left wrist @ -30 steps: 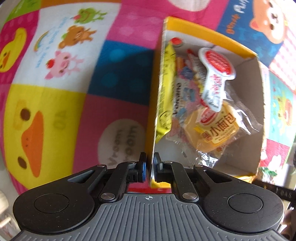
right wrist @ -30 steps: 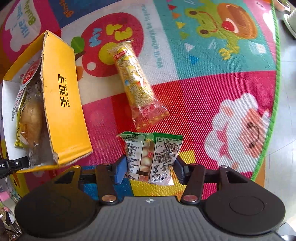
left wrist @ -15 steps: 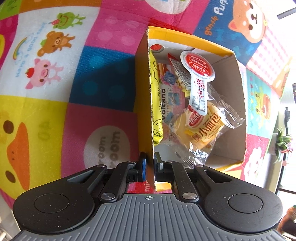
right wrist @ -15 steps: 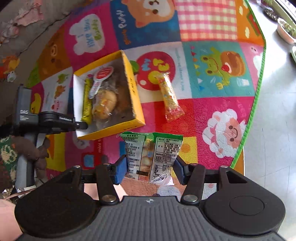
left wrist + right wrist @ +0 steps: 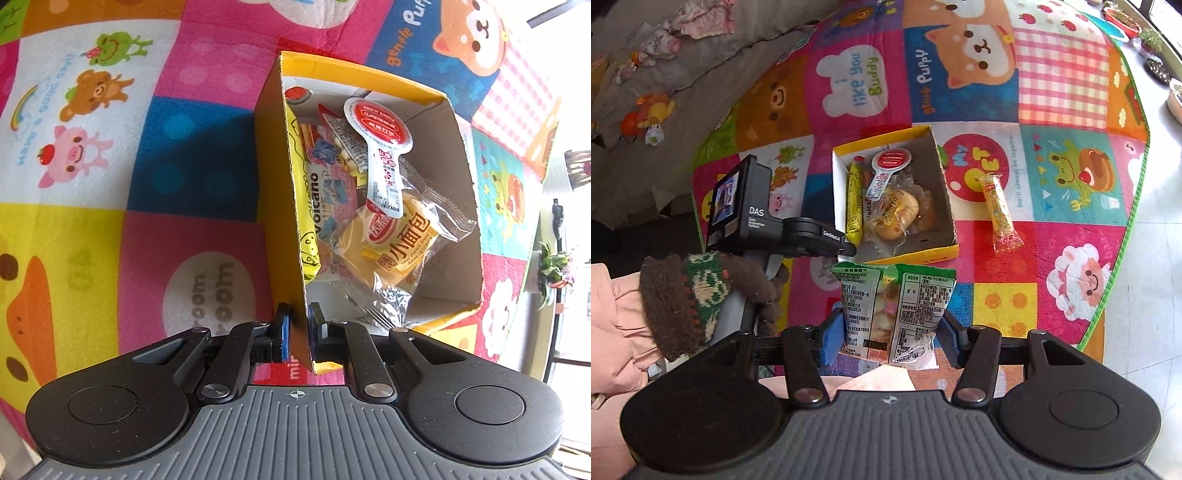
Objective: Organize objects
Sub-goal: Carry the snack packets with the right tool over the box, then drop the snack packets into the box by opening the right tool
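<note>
1. Left gripper (image 5: 299,325): jaws astride the near left wall of the yellow cardboard box (image 5: 461,177), 1 pad outside and 1 inside. A thin gap now shows beside the outer blue pad; 1 second ago both pads sat tight on the wall. Opening slightly, wall between the pads, no firm pinch seen.
2. Ahead of the left jaws, inside the box: yellow Volcano stick (image 5: 308,206) flat along the left wall, small bread pack (image 5: 395,245) just right of it, white-and-red spoon-shaped sachet (image 5: 380,147) lying over the bread. Same arrangement as before; box seen from slightly higher and more squarely than 1 second ago.
3. Gloved hand (image 5: 701,295) on the left handle, seen from the right wrist view, down-left of the right jaws. Absent from that view 1 second ago.
4. Right gripper (image 5: 890,332): jaws partly spread and pinching the green-and-white snack packet (image 5: 894,314) by both side edges, packet upright between the blue pads. Grip unchanged across all 3 moments.
5. Much higher vantage than 1 second ago: play mat (image 5: 1071,258) far below, whole box now ahead of the right jaws, formerly close at far left.
6. Right of the box, ahead-right of the right jaws: long yellow snack bar (image 5: 999,214) flat on the mat, well apart from the packet, formerly just ahead.
</note>
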{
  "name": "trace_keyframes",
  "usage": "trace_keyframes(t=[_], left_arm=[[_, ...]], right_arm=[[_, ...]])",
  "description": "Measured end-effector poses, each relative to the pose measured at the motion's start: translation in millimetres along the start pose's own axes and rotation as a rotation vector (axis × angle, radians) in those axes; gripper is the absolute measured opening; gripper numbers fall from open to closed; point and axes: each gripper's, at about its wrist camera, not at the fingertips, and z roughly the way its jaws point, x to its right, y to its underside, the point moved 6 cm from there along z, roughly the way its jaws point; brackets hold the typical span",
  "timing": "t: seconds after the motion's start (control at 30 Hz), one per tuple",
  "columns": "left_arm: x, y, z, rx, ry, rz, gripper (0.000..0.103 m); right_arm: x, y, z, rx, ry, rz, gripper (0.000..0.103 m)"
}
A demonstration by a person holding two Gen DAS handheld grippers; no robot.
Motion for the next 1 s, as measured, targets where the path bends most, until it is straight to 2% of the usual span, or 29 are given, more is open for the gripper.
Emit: trace_keyframes(t=[0.2, 0.4, 0.77, 1.0], left_arm=[[14, 2, 11, 0.005, -0.057, 0.043, 0.013], [6, 2, 12, 0.009, -0.003, 0.009, 0.014], [2, 3, 12, 0.010, 0.028, 0.005, 0.015], [-1, 2, 13, 0.013, 0.034, -0.016, 0.015]], right_arm=[[-16, 8, 7, -0.022, 0.030, -0.024, 0.053], [-15, 9, 13, -0.029, 0.031, -0.002, 0.053], [-27, 11, 36, -0.059, -0.014, 0.020, 0.053], [-25, -4, 53, -0.067, -0.015, 0.054, 0.053]])
